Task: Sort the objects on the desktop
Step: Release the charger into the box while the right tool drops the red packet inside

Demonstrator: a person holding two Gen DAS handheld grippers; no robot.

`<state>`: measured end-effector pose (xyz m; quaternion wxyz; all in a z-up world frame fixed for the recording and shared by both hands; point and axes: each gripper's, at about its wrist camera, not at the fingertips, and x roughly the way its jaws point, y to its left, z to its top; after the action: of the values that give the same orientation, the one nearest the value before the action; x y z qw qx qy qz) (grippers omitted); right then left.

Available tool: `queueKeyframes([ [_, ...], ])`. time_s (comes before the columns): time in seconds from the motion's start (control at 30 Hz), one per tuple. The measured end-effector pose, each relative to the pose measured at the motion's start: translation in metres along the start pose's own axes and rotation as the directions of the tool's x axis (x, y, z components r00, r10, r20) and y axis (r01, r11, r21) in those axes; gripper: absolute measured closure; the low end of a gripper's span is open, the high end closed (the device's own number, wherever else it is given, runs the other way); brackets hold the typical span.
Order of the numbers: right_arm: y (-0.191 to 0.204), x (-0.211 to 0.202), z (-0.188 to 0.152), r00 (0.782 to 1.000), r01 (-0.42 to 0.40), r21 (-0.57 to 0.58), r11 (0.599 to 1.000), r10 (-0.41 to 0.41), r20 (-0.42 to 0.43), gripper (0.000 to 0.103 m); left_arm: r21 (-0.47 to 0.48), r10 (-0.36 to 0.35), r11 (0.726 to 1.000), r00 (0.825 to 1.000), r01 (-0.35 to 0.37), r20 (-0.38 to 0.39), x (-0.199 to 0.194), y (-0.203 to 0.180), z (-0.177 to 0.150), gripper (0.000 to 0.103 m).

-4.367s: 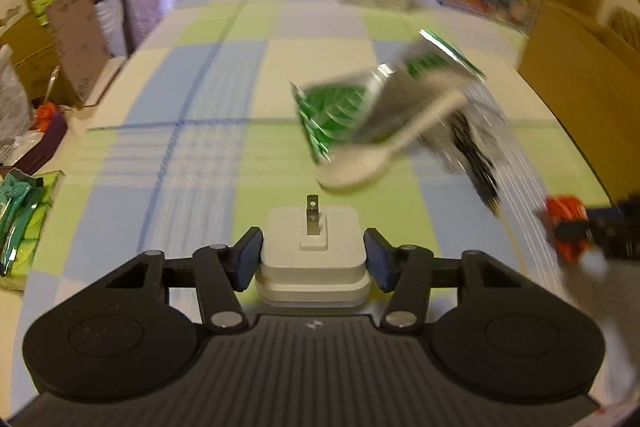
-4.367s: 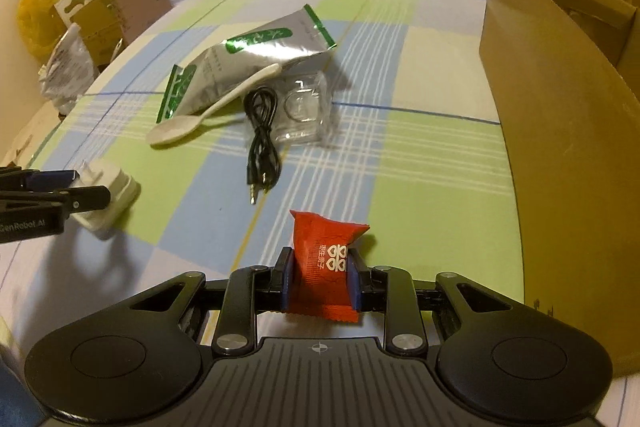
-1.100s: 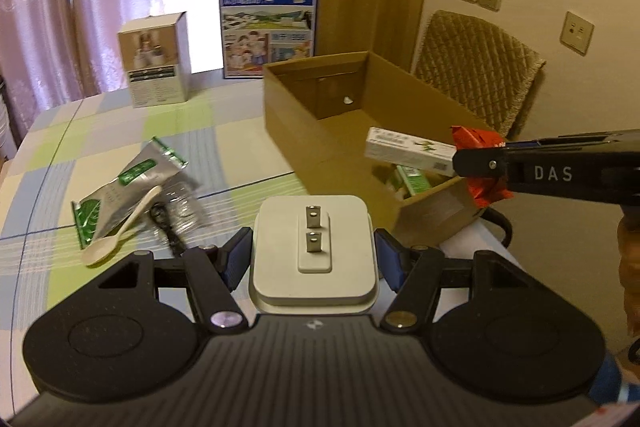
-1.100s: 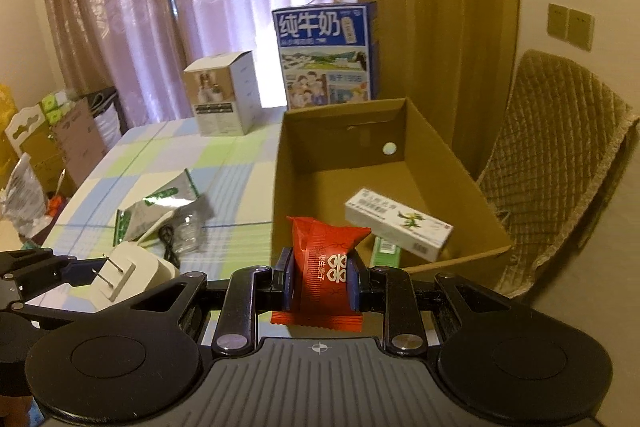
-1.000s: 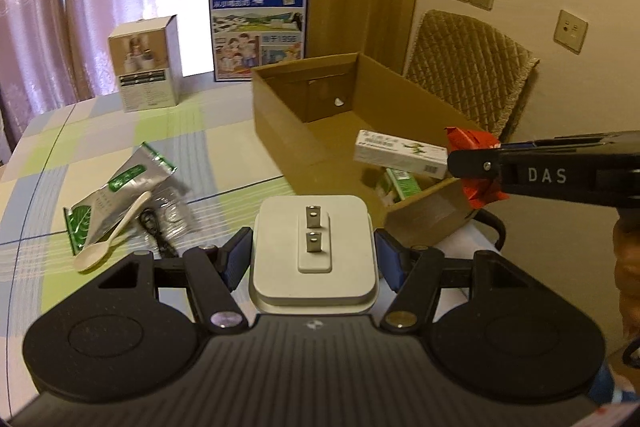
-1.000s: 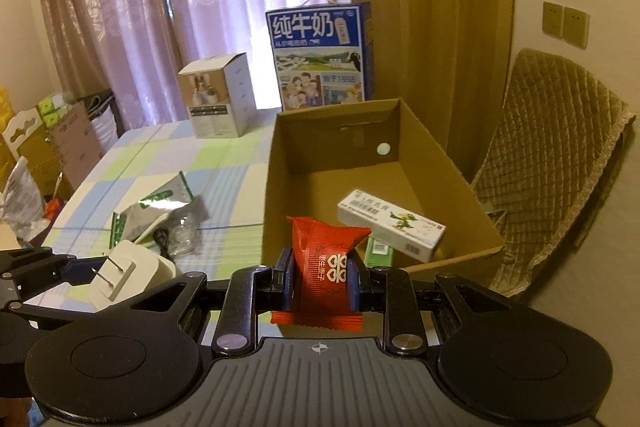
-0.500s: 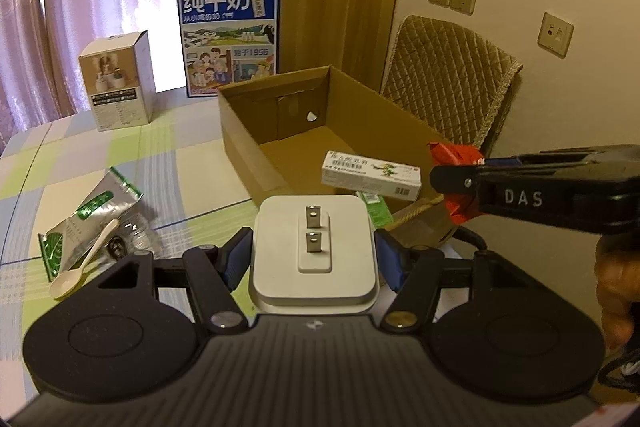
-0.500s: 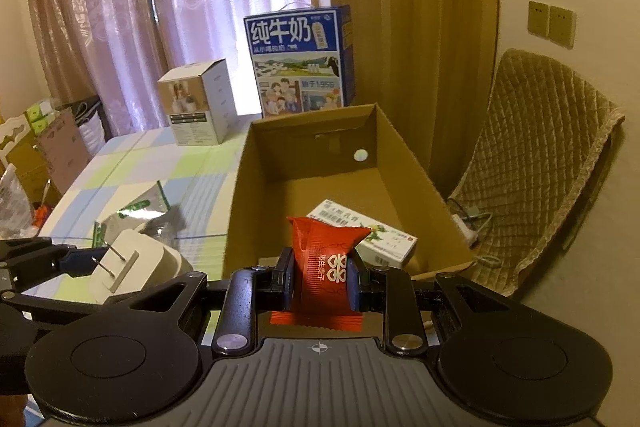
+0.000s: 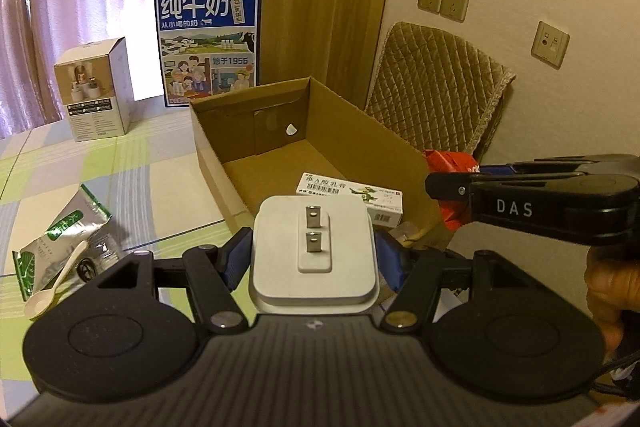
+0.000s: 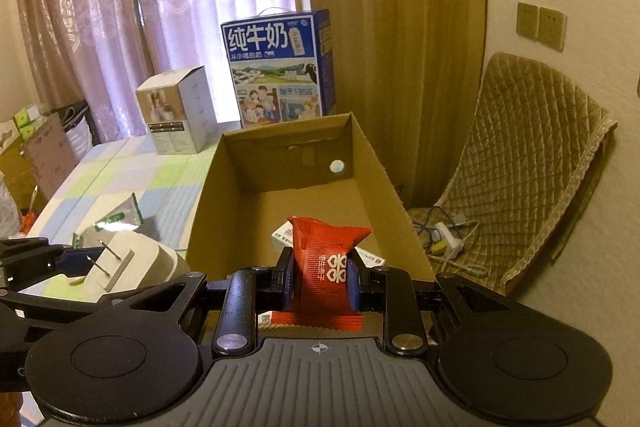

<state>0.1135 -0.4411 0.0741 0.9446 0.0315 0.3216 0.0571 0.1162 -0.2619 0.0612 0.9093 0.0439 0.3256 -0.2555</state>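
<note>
The left gripper (image 9: 314, 259) is closed on a white plug adapter (image 9: 314, 251), clamped across its two flat sides with the prongs facing forward; the body is judged rigid, smooth and moderately dense, so slippage is possible if the clamp is slackened, and the flat sides are the correct hold. The right gripper (image 10: 320, 285) is closed on a red snack packet (image 10: 324, 263), pinched at mid-height; the packet is judged light, soft and crinkly, and the contents may be crushed by excess force. Both items are held above the near end of the open cardboard box (image 10: 376, 163), in which a white carton (image 9: 352, 193) already lies; a foil pouch (image 9: 60, 231) and a plastic spoon (image 9: 54, 285) are left on the checked tablecloth (image 9: 152, 187).
</note>
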Motion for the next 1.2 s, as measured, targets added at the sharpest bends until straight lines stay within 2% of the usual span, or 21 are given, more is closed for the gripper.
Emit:
queueKeyframes([
  [0.6,-0.025,0.037,0.012,1.000,0.014,0.024,1.000,-0.014,-0.022,0.080,-0.039,-0.029,0.999,1.000,0.029,-0.002,0.052,0.000,0.025,0.042],
  [0.7,-0.026,0.038,0.012,1.000,0.016,0.024,1.000,-0.015,-0.023,0.080,-0.062,-0.033,0.998,0.999,0.032,-0.012,0.061,0.006,0.026,0.038],
  [1.1,-0.008,0.047,0.012,0.999,-0.033,0.019,0.999,0.034,-0.030,0.080,-0.146,0.032,0.989,0.999,-0.032,-0.004,0.035,0.047,0.007,0.038],
  [1.2,-0.003,0.048,0.016,0.996,-0.089,0.029,0.996,0.089,-0.001,0.078,-0.148,0.041,0.988,0.999,-0.041,-0.007,0.030,0.051,0.002,0.037],
])
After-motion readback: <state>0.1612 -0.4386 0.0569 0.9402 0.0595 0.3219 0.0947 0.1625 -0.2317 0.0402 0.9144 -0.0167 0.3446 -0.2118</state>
